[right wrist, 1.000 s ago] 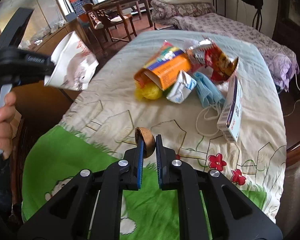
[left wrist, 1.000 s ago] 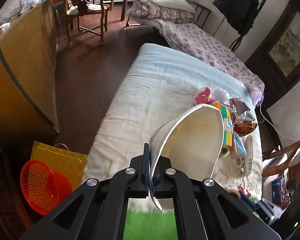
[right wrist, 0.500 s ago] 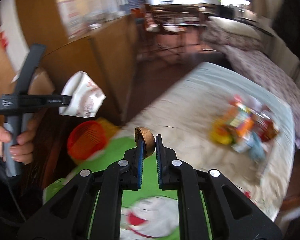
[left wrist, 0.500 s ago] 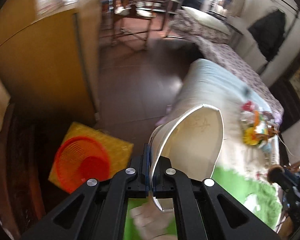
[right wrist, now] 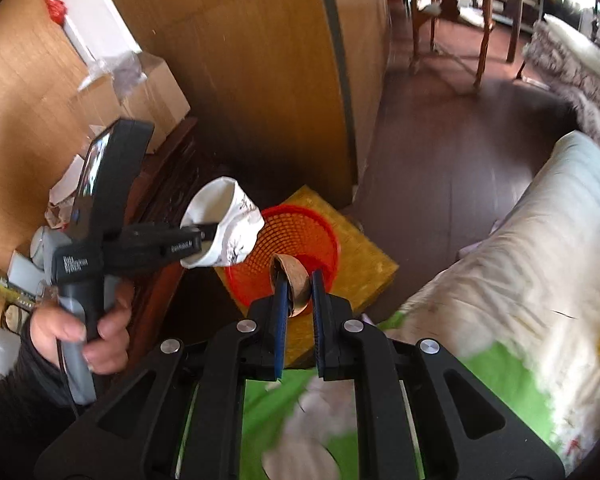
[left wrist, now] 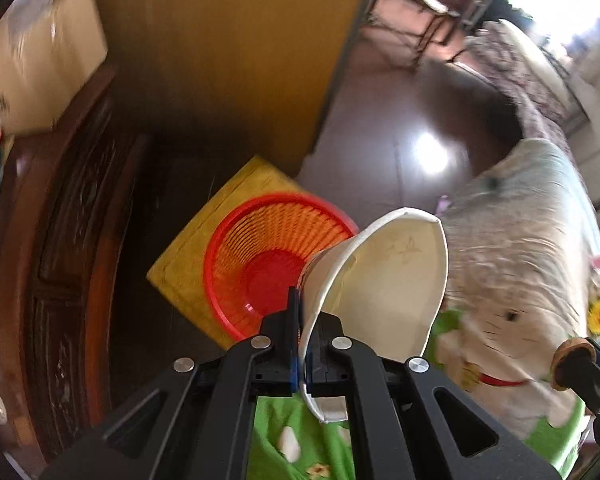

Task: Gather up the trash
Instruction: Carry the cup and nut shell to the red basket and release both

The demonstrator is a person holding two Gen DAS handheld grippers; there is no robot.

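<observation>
Floor w/ red basket [right wrist: 300, 240]; both hand-held grippers gripping trash above it

Daylight from a blown-out window [left wrist: 556, 4] glares on the dark floor [left wrist: 428, 152]; edges smear, fisheye-bent.

We see a white paper cup [left wrist: 384, 280] with faint ink drawings, a red mesh basket [left wrist: 260, 256], a yellow bag [left wrist: 188, 256] and a brown nutshell [right wrist: 294, 284].
</observation>
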